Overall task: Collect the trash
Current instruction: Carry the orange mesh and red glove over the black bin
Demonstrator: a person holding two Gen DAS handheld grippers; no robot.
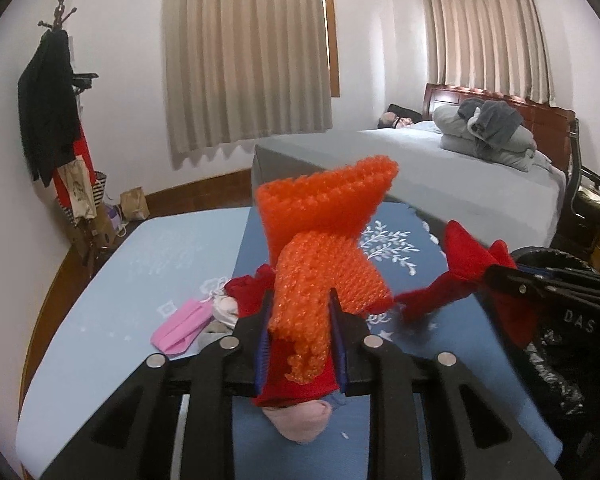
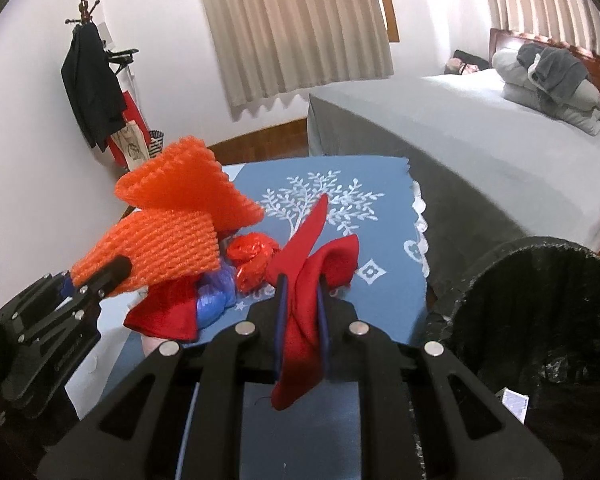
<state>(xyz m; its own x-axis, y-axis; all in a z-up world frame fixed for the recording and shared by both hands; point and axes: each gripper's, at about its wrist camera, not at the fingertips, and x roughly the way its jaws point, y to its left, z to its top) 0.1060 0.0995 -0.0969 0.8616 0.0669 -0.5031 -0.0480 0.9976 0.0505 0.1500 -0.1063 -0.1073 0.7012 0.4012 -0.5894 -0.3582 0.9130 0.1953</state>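
Both grippers grip trash: left gripper (image 1: 300, 332) clamps orange foam netting (image 1: 324, 240), right gripper (image 2: 300, 312) red fabric (image 2: 312, 264); I should drop each inside the bin (image 2: 548, 320) at the bench's right edge.

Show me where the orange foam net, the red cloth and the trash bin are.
orange foam net (image 1: 324, 216), left wrist view, on its upper folded part.
red cloth (image 2: 304, 300), right wrist view, between the fingers.
trash bin (image 2: 516, 256), right wrist view, on its rim.

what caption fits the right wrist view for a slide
Right gripper clamps a red cloth beside the black-lined trash bin, while the left gripper holds orange foam netting.
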